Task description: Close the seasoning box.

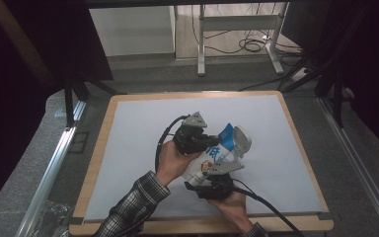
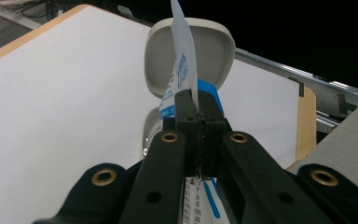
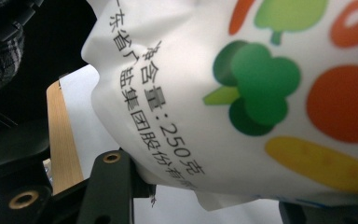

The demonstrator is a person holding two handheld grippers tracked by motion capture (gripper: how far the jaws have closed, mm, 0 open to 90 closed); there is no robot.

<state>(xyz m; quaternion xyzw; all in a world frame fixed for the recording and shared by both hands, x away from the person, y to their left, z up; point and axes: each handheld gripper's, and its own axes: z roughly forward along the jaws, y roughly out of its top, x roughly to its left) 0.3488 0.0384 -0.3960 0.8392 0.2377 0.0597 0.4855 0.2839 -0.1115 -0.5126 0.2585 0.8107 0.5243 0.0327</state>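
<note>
White tabletop (image 1: 143, 143) lies under a soft, floppy pouch (image 1: 211, 160) held above its middle. Left gripper (image 1: 205, 140) pinches the thin side seam; right gripper (image 1: 216, 183) clamps the limp bottom. It looks light, crushable, likely slippery.

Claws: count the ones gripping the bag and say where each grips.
2. The left claw is shut on the thin edge of the bag, near the beige container. The right claw holds the bag's lower end, nearest the person.
</note>
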